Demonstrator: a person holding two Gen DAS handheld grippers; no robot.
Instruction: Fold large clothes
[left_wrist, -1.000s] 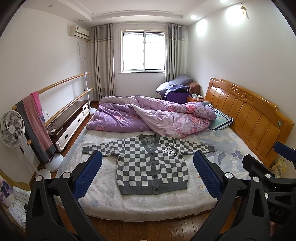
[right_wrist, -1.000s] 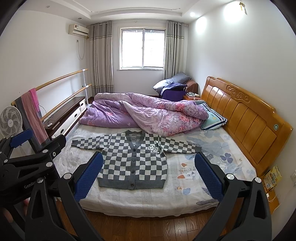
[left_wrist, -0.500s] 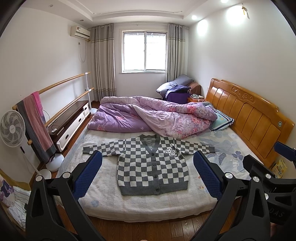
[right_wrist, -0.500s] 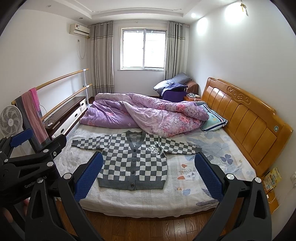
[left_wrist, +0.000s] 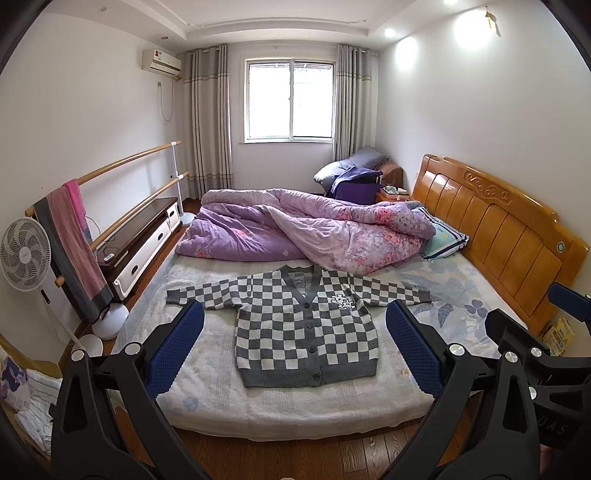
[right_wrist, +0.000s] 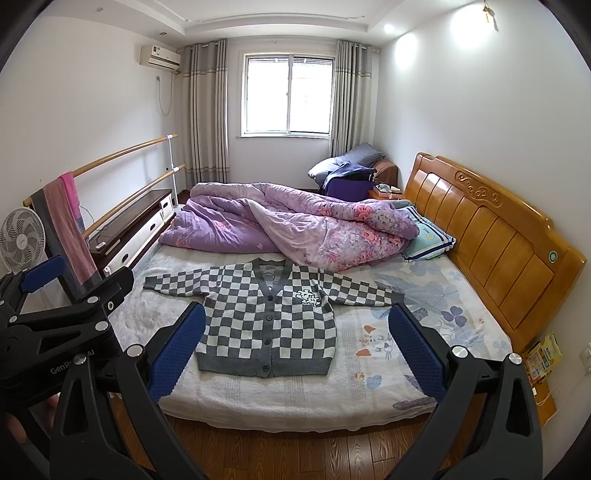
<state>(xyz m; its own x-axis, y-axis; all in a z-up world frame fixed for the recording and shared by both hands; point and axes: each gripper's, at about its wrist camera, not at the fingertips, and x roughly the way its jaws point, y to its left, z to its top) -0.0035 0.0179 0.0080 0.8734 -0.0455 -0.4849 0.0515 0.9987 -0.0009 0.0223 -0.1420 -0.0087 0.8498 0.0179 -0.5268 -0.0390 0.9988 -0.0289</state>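
A grey-and-white checked cardigan (left_wrist: 306, 325) (right_wrist: 267, 321) lies flat and buttoned on the near half of the bed (left_wrist: 207, 398) (right_wrist: 369, 398), both sleeves spread out sideways. My left gripper (left_wrist: 293, 349) is held open above the wooden floor, short of the bed's near edge, with nothing between its blue pads (left_wrist: 173, 347). My right gripper (right_wrist: 295, 350) is open too and just as far back, also empty. The right gripper's body (left_wrist: 532, 354) shows at the right edge of the left wrist view, and the left gripper's body (right_wrist: 55, 325) at the left edge of the right wrist view.
A crumpled purple quilt (left_wrist: 295, 229) covers the bed's far half, with a pillow (left_wrist: 441, 238) against the wooden headboard (left_wrist: 498, 229) on the right. Left of the bed stand a fan (left_wrist: 24, 254), a rail with hanging towels (left_wrist: 70, 243) and a low cabinet (left_wrist: 140, 236). Wooden floor (right_wrist: 295, 450) lies in front.
Both views have drifted very slightly; the cardigan and both open grippers stay as they were.
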